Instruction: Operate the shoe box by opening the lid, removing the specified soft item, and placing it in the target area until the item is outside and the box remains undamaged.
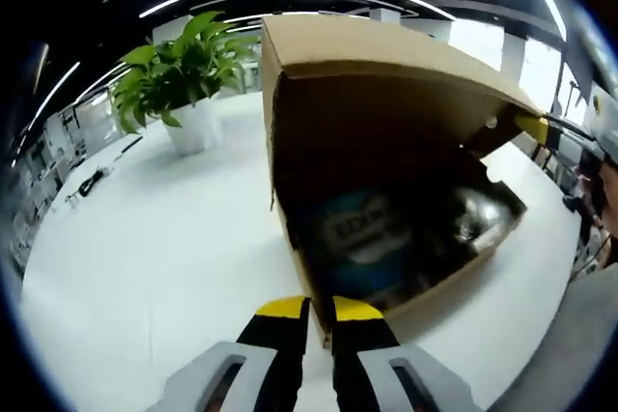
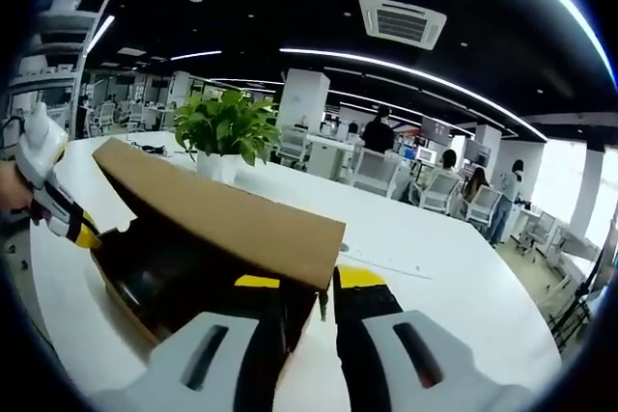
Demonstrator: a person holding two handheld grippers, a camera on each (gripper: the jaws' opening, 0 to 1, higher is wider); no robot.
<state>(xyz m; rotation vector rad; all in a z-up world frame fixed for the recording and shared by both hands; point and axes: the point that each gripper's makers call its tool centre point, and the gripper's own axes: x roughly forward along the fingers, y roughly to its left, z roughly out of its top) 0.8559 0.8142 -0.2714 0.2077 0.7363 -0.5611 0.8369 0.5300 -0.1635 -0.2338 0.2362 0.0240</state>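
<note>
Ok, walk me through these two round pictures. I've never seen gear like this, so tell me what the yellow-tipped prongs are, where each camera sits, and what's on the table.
No robot here: a person holds a hand tool with two fingers in each hand, and a wide-angle camera rides on each tool, looking forward along it.

In the left gripper view, the left gripper pinches the near wall of a cardboard shoe box. The lid is lifted, and something dark with a blue printed label lies inside; I can't tell what it is.

In the right gripper view, the right gripper grips the edge of the raised lid, holding the box open. At the left edge of that view the other tool's yellow tip shows.

The box sits on a white table, with a potted plant behind it.
</note>
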